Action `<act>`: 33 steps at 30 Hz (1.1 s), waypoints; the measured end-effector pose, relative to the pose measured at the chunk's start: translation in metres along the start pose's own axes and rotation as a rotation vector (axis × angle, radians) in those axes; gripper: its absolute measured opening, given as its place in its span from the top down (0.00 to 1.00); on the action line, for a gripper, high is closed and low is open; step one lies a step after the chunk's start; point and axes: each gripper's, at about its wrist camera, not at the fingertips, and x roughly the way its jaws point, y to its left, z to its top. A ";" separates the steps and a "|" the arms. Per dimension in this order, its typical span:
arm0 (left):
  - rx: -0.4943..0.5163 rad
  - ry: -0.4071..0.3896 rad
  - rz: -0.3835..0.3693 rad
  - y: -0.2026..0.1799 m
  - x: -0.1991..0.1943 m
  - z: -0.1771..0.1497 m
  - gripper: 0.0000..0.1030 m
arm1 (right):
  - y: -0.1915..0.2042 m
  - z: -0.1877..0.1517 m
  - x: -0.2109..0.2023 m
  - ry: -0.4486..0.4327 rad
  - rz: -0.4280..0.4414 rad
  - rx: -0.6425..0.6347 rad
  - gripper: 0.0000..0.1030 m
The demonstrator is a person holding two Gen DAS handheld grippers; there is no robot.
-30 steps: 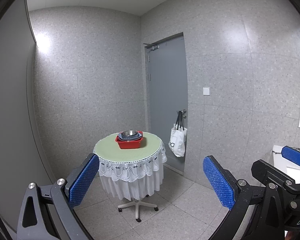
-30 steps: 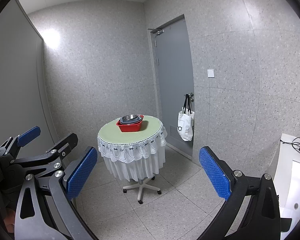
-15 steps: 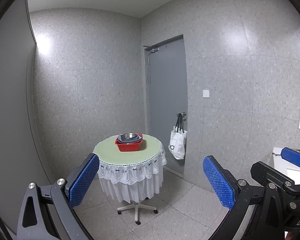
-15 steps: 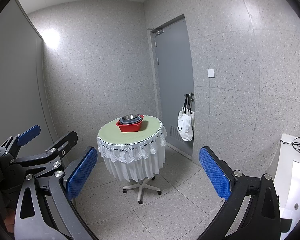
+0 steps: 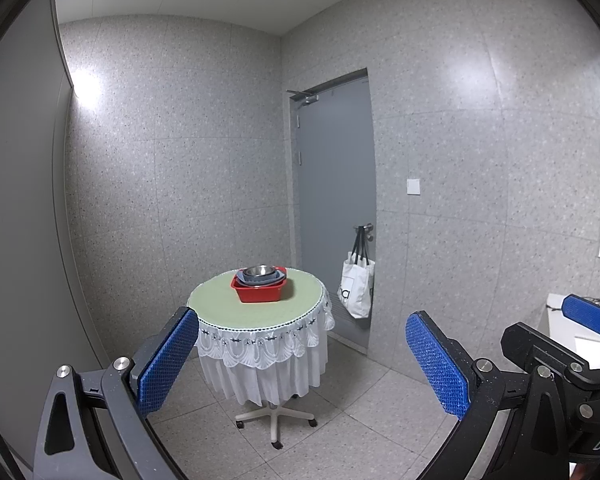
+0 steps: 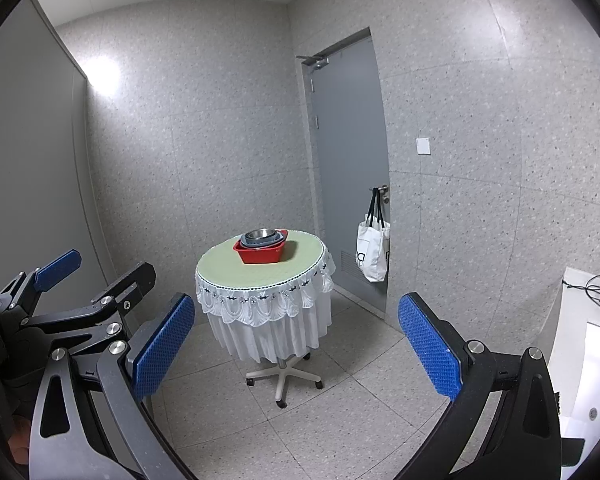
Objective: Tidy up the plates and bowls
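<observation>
While the table [image 5: 224, 308] sits lower than before | fingers [image 5: 168, 364] released (both grippers), bowls [image 5: 260, 282] untouched

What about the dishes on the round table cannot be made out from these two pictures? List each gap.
- Stack in the red basin: too small in both views to count pieces.
- Steel bowl: inside hidden by its rim.
- Grey dishes: plates or bowls, unclear, walls hidden by the basin.
- Table: far edge hidden behind the basin.

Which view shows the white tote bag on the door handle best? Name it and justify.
The right wrist view: the white tote bag hangs in full against the grey door, straps and handle visible. The left wrist view also shows the bag, but smaller and lower in the frame.
</observation>
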 end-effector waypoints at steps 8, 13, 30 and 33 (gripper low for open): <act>0.001 -0.001 0.002 -0.003 0.002 0.000 0.00 | -0.001 0.000 0.000 0.000 0.001 0.000 0.00; 0.001 -0.001 0.005 -0.004 0.003 0.001 0.00 | -0.001 0.000 0.001 -0.001 0.002 0.000 0.00; 0.005 0.010 0.026 -0.015 0.018 0.004 0.00 | -0.008 0.001 0.016 0.013 0.018 0.008 0.00; 0.005 0.011 0.028 -0.017 0.022 0.005 0.00 | -0.008 0.002 0.018 0.012 0.019 0.010 0.00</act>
